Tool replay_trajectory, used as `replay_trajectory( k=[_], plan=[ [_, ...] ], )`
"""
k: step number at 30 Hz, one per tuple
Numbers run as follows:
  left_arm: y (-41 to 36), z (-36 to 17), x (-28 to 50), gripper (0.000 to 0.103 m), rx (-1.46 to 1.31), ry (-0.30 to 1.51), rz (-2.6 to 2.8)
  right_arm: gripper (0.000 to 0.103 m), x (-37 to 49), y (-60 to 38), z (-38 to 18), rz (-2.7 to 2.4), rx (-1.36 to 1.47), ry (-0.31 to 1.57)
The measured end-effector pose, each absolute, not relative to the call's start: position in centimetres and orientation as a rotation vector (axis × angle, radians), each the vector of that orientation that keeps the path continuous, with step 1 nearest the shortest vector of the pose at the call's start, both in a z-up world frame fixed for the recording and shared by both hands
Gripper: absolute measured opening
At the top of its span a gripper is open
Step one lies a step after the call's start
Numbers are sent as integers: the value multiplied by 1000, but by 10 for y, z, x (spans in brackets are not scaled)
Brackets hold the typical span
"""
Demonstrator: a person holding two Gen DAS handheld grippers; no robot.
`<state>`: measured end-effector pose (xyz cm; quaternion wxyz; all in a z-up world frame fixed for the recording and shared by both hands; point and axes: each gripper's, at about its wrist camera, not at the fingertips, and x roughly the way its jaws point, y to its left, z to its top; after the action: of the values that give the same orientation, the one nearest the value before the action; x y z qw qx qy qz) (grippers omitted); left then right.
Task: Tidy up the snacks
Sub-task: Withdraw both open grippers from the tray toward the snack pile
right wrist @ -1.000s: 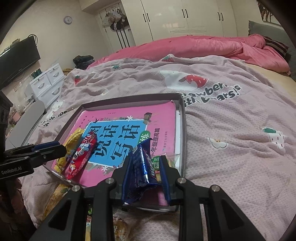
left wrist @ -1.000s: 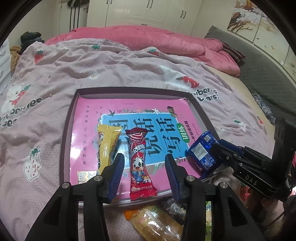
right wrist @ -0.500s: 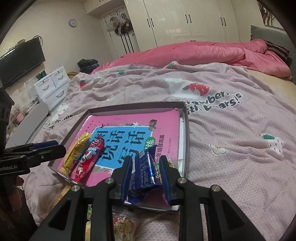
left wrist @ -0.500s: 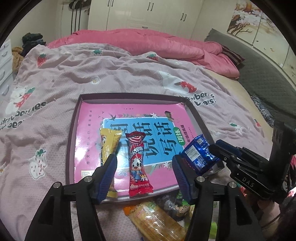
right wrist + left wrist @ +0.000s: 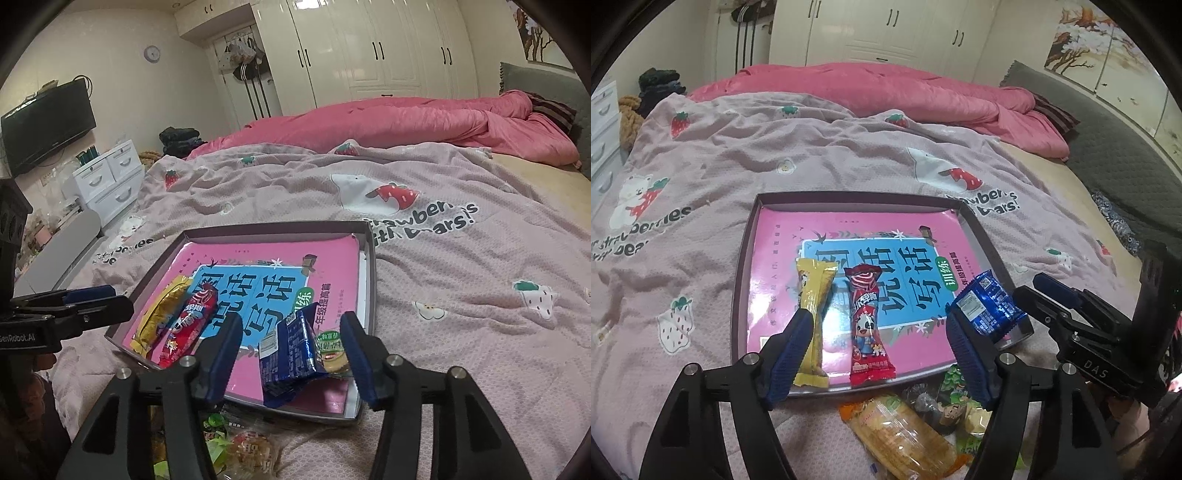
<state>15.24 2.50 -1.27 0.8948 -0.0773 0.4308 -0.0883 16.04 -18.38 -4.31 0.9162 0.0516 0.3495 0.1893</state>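
Note:
A dark tray (image 5: pixel 742 266) (image 5: pixel 371 258) lined with a pink book lies on the bed. In it lie a yellow snack bar (image 5: pixel 812 317) (image 5: pixel 162 310), a red snack bar (image 5: pixel 866 325) (image 5: pixel 192 321) and a blue packet (image 5: pixel 988 308) (image 5: pixel 290 354) at the near right corner, beside a small green-labelled snack (image 5: pixel 332 350). My left gripper (image 5: pixel 877 354) is open over the tray's near edge, empty. My right gripper (image 5: pixel 291 354) is open, its fingers standing either side of the blue packet.
Loose snacks lie on the blanket in front of the tray: an orange-wrapped cracker pack (image 5: pixel 901 435), green packets (image 5: pixel 964 417) (image 5: pixel 218 432). Pink strawberry blanket (image 5: pixel 775 155) covers the bed. A pink duvet (image 5: pixel 406 122) lies behind; drawers (image 5: pixel 107 181) stand left.
My right gripper has opened and let go of the blue packet, which now lies in the tray's corner. Both grippers have drawn back and up; the left has opened wider.

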Motion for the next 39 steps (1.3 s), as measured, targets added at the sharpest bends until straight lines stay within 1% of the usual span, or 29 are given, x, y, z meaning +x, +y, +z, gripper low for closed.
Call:
replay_trajectory(
  k=[6, 8, 14, 39],
  plan=[
    [26, -9, 148, 77, -157, 892, -172, 58, 157, -184, -39, 394, 106, 708],
    [27, -9, 147, 79, -160, 894, -168, 59, 156, -184, -38, 396, 101, 704],
    [28, -5, 143, 79, -150, 892, -148, 62, 150, -183, -34, 400, 98, 695],
    [25, -6, 124, 79, -147, 973, -148, 62, 129, -188, -23, 379, 108, 684]
  ],
)
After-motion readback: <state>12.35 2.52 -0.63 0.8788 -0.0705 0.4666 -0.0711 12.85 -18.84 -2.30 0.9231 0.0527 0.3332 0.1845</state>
